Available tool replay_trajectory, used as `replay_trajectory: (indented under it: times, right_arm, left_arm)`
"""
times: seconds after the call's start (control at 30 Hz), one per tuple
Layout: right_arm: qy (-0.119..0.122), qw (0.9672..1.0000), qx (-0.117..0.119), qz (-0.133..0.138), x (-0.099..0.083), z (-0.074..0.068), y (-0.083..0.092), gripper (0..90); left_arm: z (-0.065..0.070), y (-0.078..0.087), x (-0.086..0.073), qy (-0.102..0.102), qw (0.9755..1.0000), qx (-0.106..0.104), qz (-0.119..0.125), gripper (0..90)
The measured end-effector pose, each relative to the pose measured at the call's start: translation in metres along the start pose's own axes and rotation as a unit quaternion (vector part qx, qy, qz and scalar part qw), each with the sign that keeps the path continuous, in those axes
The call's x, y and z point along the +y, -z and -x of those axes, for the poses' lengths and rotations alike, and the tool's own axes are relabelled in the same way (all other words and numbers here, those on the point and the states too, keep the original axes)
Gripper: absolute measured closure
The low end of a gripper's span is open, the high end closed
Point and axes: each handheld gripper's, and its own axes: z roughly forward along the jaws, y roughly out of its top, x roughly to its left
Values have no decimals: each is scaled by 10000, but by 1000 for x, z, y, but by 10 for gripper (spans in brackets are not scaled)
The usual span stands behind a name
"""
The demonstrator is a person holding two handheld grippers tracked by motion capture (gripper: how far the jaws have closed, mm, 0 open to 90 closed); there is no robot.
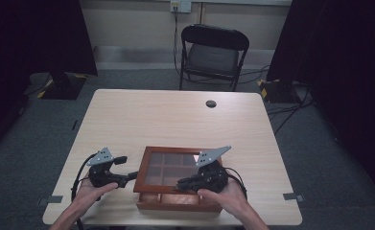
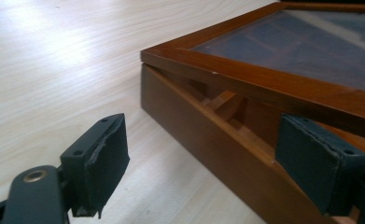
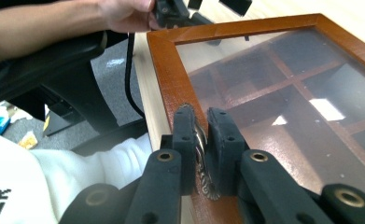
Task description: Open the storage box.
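A brown wooden box (image 1: pixel 178 203) with a glass-paned lid (image 1: pixel 174 167) sits at the table's near edge. Its inside is split into several compartments (image 3: pixel 283 88). My right gripper (image 3: pixel 201 135) is shut on a small metal clasp (image 3: pixel 202 151) on the lid's front frame (image 3: pixel 168 70), and the lid stands slightly raised off the base (image 2: pixel 194 135). In the high view the right gripper (image 1: pixel 184 183) rests over the box's front. My left gripper (image 1: pixel 127 175) is open at the box's left side, one pad (image 2: pixel 108 154) over bare table and the other pad (image 2: pixel 320 163) by the gap under the lid (image 2: pixel 273 74).
The light wooden table (image 1: pixel 175 115) has a round cable hole (image 1: pixel 211 103) near its far edge. A black folding chair (image 1: pixel 213 52) stands behind the table. Cables (image 1: pixel 281 112) lie on the grey floor at the right. Dark curtains flank both sides.
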Motion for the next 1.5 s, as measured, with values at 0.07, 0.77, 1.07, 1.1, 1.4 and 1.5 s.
replay_trajectory:
  times: [0.07,0.77,1.07,1.1,1.4,1.5]
  right_arm:
    - [39,10000,-33,-31,1,-1,0,823]
    - [161,9994,-241,175,17,-1,13,759]
    - [-190,9968,-593,511,4,9,31,479]
    - [-190,9968,-593,511,4,9,31,479]
    - [-511,9918,-881,773,-31,15,57,271]
    - [-477,9919,-920,731,-41,15,62,250]
  left_arm:
    - [1,-1,0,-56,10000,3,-46,168]
    - [10,0,9,-281,9988,-193,358,173]
    - [12,-2,8,-338,9987,-166,352,177]
    - [12,-2,8,-338,9987,-166,352,177]
    - [11,0,11,-285,9983,-173,471,183]
    - [10,0,12,-262,9982,-174,516,183]
